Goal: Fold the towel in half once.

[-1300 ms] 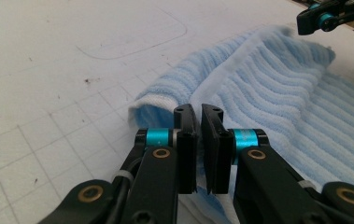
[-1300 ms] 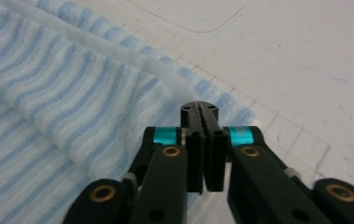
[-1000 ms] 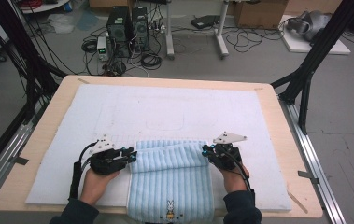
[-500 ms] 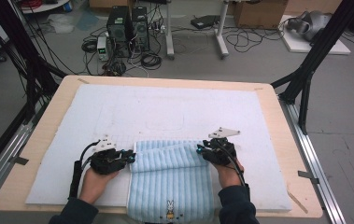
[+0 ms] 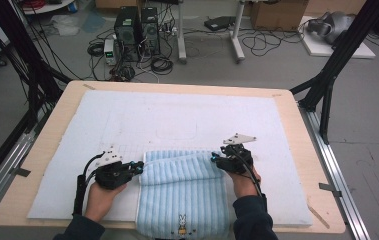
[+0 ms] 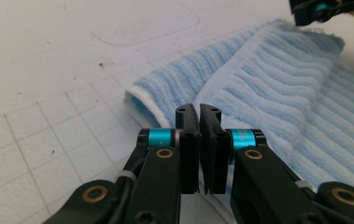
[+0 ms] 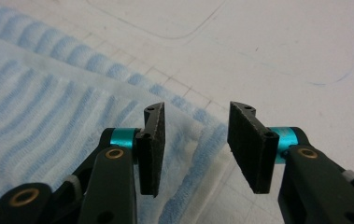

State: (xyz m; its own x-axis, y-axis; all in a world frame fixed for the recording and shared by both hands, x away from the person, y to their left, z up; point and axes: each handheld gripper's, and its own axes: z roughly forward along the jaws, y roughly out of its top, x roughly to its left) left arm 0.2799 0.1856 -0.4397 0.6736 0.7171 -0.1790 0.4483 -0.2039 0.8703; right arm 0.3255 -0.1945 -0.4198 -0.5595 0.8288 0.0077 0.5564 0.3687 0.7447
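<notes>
Now the towel (image 5: 184, 192) is being folded at the near edge of the table (image 5: 287, 107). Its left corner should be kept pinched by the left gripper (image 6: 198, 122) (jaws pressed together) while the right gripper (image 7: 195, 140), just being spread, is being let go over the right corner.

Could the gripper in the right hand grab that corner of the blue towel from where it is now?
Probably yes. The right gripper hangs right over the blue towel at its folded corner, its jaws have just been opening, and nothing lies between them and the cloth.
</notes>
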